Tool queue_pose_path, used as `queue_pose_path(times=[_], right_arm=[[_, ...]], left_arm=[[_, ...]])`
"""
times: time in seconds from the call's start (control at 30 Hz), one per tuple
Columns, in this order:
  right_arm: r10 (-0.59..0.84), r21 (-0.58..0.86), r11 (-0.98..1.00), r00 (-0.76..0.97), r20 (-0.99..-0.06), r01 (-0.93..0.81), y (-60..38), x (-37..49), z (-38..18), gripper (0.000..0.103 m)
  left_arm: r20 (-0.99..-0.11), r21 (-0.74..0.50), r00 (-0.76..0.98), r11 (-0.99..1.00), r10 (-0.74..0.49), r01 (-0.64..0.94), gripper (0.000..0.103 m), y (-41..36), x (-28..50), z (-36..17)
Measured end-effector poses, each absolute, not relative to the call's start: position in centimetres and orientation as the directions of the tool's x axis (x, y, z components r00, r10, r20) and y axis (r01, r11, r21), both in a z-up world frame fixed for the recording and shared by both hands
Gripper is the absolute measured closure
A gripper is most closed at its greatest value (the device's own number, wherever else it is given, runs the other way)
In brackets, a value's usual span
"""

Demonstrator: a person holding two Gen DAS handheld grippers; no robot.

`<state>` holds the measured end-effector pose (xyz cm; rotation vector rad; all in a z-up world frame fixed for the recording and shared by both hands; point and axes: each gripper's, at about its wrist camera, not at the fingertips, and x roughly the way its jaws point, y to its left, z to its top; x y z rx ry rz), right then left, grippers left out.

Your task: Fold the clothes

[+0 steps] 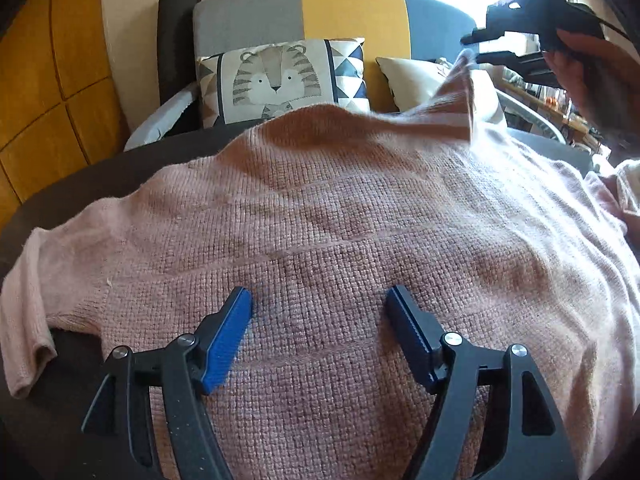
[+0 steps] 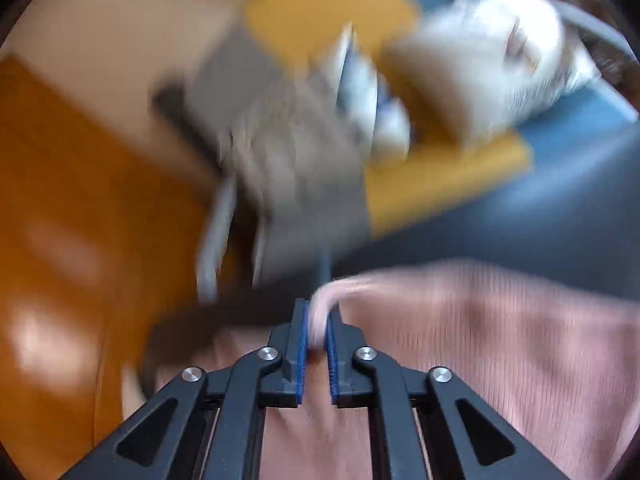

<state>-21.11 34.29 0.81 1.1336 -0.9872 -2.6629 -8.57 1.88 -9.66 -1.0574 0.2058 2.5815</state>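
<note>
On the dark bench (image 1: 52, 184), spread under and ahead of the left tongs: pink knit sweater (image 1: 320, 224)
sweater layout: lies mostly flat, one sleeve (image 1: 28, 320) trailing off to the left of the left tongs, its cuff near the bench edge
sweater far-right corner: lifted off the bench, pulled up toward the right tongs (image 1: 472, 46)
left tongs (image 1: 320, 308): jaws wide apart, blue pads (image 1: 228, 340) facing inward, poised just over the knit, gripping nothing; whether the tips touch the fabric cannot be told
right tongs, own view (image 2: 317, 320): jaws nearly together, clamped on a thin fold of the sweater (image 2: 500, 340) that loops out past the tips
right tongs, seen from left view: up high, far right of the left tongs, held by a hand (image 1: 588, 76)
right view quality: heavy motion blur, background only colour patches
beyond left tongs: sofa (image 1: 352, 12) with grey, yellow and blue back panels
straight ahead on sofa: tiger-print cushion (image 1: 280, 80) with triangle pattern at its right side
right of that: cream cushion (image 1: 416, 80), partly behind the lifted corner
left of left tongs: orange panelled wall (image 1: 56, 80)
writing/brands: none readable on sweater, cushions or tongs
</note>
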Motion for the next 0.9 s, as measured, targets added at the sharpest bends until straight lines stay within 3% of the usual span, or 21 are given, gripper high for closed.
queue_pose_path(times=[0.03,0.13,0.23,0.27,0.43,0.6,0.63,0.67,0.77,0.83,0.9], right_arm=[[-0.252,0.581,-0.791,-0.762,-0.596,-0.193,35.0,-21.4,1.8,0.073],[-0.252,0.458,-0.88,-0.691,-0.677,-0.127,33.9,-21.0,1.7,0.073],[-0.102,0.177,-0.983,-0.629,-0.771,-0.056,31.0,-17.9,-0.4,0.073],[-0.113,0.165,-0.986,-0.61,-0.784,-0.029,30.5,-17.3,-1.2,0.073],[-0.292,0.28,-0.955,-0.497,-0.817,0.099,28.5,-15.0,-5.5,0.075],[-0.375,0.415,-0.909,-0.491,-0.786,0.03,27.6,-18.4,-6.0,0.074],[-0.392,0.438,-0.899,-0.494,-0.776,0.025,27.4,-19.0,-6.0,0.077],[-0.411,0.465,-0.885,-0.499,-0.763,0.02,27.3,-19.9,-6.0,0.087],[-0.438,0.533,-0.846,-0.537,-0.721,-0.026,26.6,-22.9,-5.3,0.093],[-0.44,0.576,-0.817,-0.615,-0.654,-0.029,26.5,-23.9,-3.9,0.09],[-0.426,0.591,-0.806,-0.67,-0.608,-0.024,26.4,-24.7,-2.6,0.079]], left_arm=[[-0.699,0.007,-0.667,-0.931,0.257,-0.366,0.029,1.9,-8.6,-9.7],[-0.693,0.023,-0.677,-0.931,0.248,-0.364,0.029,2.1,-8.6,-9.8],[-0.693,0.029,-0.679,-0.931,0.243,-0.363,0.028,2.1,-8.7,-9.8],[-0.693,0.031,-0.679,-0.931,0.241,-0.363,0.028,2.1,-8.7,-9.8],[-0.694,0.042,-0.681,-0.931,0.234,-0.363,0.028,2.1,-8.6,-9.9],[-0.69,0.05,-0.686,-0.931,0.229,-0.361,0.028,2.2,-8.5,-10.0],[-0.69,0.051,-0.687,-0.931,0.228,-0.36,0.028,2.3,-8.5,-10.0],[-0.689,0.053,-0.689,-0.932,0.227,-0.36,0.028,2.3,-8.5,-10.0],[-0.686,0.055,-0.692,-0.932,0.226,-0.359,0.028,2.3,-8.5,-10.1],[-0.685,0.05,-0.691,-0.932,0.229,-0.359,0.028,2.2,-8.5,-10.1],[-0.685,0.046,-0.691,-0.932,0.233,-0.359,0.028,2.1,-8.5,-10.1]])
